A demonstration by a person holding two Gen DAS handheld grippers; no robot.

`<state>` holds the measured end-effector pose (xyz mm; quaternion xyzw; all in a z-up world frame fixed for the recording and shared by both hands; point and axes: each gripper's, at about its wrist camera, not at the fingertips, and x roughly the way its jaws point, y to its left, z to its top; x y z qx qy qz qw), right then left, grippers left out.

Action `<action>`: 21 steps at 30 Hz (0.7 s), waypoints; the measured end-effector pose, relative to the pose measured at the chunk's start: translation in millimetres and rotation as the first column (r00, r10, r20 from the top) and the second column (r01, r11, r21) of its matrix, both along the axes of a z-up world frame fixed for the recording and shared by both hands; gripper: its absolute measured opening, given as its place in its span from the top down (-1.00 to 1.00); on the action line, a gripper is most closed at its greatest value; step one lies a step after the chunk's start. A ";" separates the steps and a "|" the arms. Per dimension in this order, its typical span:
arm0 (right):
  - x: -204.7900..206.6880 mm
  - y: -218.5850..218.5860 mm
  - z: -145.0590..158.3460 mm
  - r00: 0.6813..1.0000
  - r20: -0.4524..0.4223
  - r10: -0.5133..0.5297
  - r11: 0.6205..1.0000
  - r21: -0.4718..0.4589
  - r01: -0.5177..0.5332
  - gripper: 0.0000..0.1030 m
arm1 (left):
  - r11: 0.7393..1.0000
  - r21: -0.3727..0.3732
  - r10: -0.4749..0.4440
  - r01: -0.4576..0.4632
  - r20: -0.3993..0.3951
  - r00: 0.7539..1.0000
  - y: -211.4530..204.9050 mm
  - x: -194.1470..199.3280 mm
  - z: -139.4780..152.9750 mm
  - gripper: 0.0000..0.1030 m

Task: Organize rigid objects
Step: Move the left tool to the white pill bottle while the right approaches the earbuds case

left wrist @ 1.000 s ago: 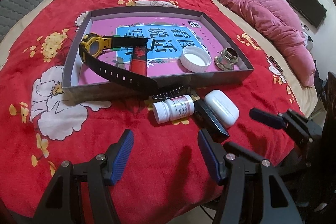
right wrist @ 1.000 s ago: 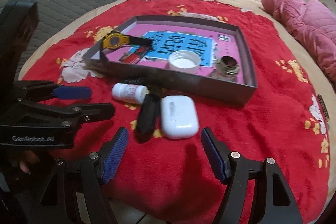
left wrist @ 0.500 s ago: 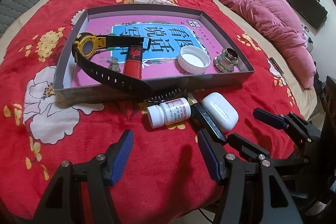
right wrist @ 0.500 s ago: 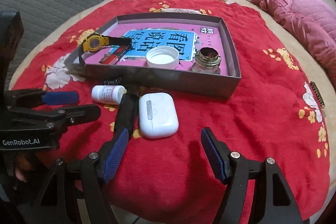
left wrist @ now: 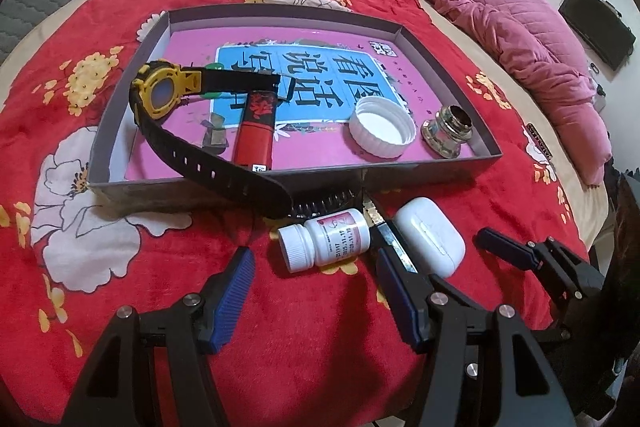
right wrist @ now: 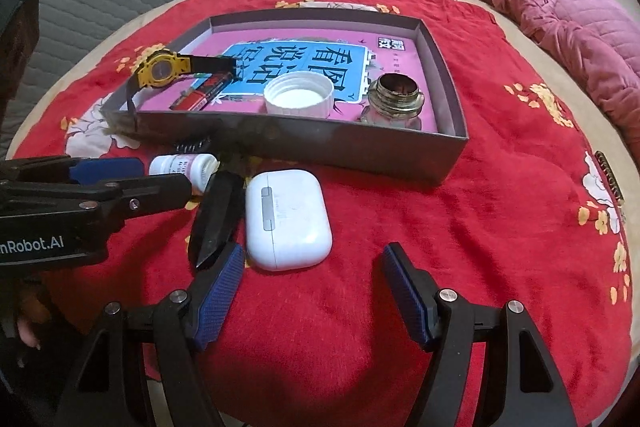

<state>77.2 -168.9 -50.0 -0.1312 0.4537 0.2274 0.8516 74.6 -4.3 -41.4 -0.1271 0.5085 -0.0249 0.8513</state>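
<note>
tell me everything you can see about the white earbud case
The white earbud case is a smooth, glossy, rounded plastic shell, shut, lying flat on the red floral blanket just outside the near wall of the grey box. A silvery hinge plate shows on its left edge, with the lid seam running from it. A black folding knife lies close along its left side. The right gripper is open right in front of it, not touching.

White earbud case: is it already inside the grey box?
No, the white earbud case lies on the red blanket outside the grey box, in front of its near wall.
</note>
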 end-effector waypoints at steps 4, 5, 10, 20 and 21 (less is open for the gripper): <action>0.8 0.8 -0.3 1.000 0.002 0.002 1.000 0.000 -0.002 -0.42 | 1.000 -0.004 0.007 -0.007 -0.014 1.000 -0.5 3.3 -4.5 -0.22; 1.2 1.2 -0.5 1.000 0.004 0.002 1.000 -0.002 -0.002 -0.42 | 1.000 -0.003 0.010 -0.010 -0.014 1.000 -0.4 3.8 -4.7 -0.22; 4.5 3.2 -2.6 1.000 0.005 0.005 1.000 0.003 -0.005 -0.42 | 1.000 -0.010 0.028 -0.028 -0.015 1.000 1.4 6.4 -5.3 -0.22; 8.1 6.1 -5.9 1.000 0.017 0.007 1.000 0.000 -0.007 -0.42 | 0.996 -0.035 0.086 -0.087 -0.032 0.996 6.6 15.8 -8.2 -0.22; 8.6 6.7 -6.4 1.000 0.019 0.008 1.000 -0.001 -0.008 -0.42 | 0.995 -0.035 0.091 -0.092 -0.035 0.995 7.0 16.3 -8.4 -0.22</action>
